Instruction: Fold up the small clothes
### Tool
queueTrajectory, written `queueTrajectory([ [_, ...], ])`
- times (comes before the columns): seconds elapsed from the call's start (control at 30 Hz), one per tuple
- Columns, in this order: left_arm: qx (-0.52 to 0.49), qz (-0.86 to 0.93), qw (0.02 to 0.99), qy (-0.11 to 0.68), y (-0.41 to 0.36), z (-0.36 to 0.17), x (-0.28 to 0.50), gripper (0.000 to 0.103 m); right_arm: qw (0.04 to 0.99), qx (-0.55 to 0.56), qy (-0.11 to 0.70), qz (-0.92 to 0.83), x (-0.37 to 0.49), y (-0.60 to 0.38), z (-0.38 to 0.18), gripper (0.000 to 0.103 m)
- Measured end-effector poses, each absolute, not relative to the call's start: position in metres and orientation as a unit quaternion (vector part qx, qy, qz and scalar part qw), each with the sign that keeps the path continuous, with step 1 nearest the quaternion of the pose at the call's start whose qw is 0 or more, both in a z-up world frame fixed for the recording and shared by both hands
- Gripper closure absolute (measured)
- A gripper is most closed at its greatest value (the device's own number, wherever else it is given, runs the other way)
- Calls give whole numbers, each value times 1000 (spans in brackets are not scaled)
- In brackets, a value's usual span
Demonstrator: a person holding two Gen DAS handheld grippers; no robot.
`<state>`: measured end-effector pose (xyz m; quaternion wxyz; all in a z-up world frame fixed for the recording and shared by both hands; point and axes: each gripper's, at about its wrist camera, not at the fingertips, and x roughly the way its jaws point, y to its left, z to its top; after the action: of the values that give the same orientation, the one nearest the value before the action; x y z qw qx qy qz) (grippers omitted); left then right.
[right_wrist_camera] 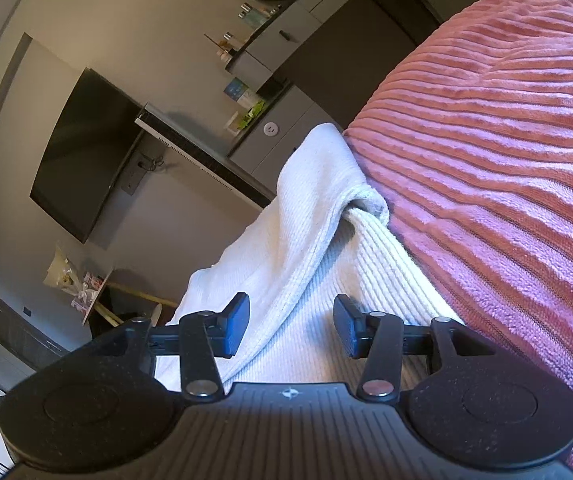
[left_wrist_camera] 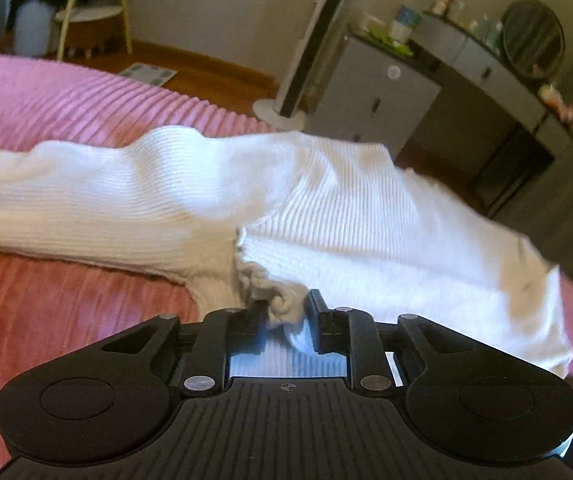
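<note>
Black fingers of the left gripper (left_wrist_camera: 286, 312) fill the bottom of the left wrist view, nearly closed on a bunched, frayed edge of the white knitted garment (left_wrist_camera: 246, 200), which fills the gap between them. From that pinch the garment spreads across the middle of the frame over the pink ribbed bedcover (left_wrist_camera: 66, 96), one long part running to the left edge and a wider panel to the right. Judging by this, folding is only underway: the cloth is rumpled and no neat fold shows. This gripper tilts downward toward the bed.

Right wrist view: the right gripper (right_wrist_camera: 291, 326) sits at the bottom centre, jaws about half open, with the garment (right_wrist_camera: 306, 240) lying between and beneath them; the pads appear clear of it. It runs up to mid-frame along the bedcover's (right_wrist_camera: 486, 160) edge, one layer lapped over another. This gripper points shallowly downward.
</note>
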<state>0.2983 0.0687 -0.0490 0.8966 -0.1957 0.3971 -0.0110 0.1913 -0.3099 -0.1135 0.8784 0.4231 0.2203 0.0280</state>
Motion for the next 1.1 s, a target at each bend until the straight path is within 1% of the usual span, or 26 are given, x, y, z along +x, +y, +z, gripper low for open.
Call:
queueTrajectory([
  [0.1,-222,-16,891,395,75,-48,309,80,879,422,219,27,192,-310,-114,57],
  [0.17,-221,-16,889,401,72,-48,317,85,881,418,218,27,193,-309,-115,57],
  [0.2,-216,-19,892,396,71,-46,320,85,882,418,217,27,193,-308,-114,57],
  [0.23,-208,-21,900,383,69,-41,321,89,882,418,217,27,193,-308,-115,57],
  [0.27,-199,-22,909,366,61,-36,318,90,882,417,217,27,192,-308,-115,57],
  [0.4,-196,-68,945,254,58,-1,299,90,883,417,215,26,192,-307,-114,57],
  [0.5,-207,-78,953,208,63,9,288,88,883,418,214,26,192,-308,-115,57],
  [0.57,-186,-39,956,225,67,-1,290,76,882,418,215,26,192,-308,-115,57],
  [0.63,-175,7,939,295,75,-24,302,63,882,417,216,26,193,-307,-114,56],
  [0.7,-200,32,912,357,88,-47,308,64,883,415,217,26,193,-307,-114,56],
  [0.73,-215,38,903,371,95,-55,305,61,883,415,217,26,193,-307,-114,56],
  [0.8,-232,41,900,366,106,-57,294,51,883,415,217,26,193,-306,-113,56],
  [0.83,-237,41,899,366,111,-55,288,38,883,414,217,26,193,-306,-113,55],
  [0.87,-241,47,899,363,116,-52,282,28,884,414,217,26,193,-306,-113,55],
  [0.9,-245,55,901,353,123,-50,274,25,884,413,217,26,193,-306,-113,55],
  [0.93,-250,61,903,345,131,-46,265,20,884,412,217,26,193,-305,-113,54],
  [1.1,-306,130,879,342,182,-41,235,17,889,402,219,32,194,-302,-111,52],
])
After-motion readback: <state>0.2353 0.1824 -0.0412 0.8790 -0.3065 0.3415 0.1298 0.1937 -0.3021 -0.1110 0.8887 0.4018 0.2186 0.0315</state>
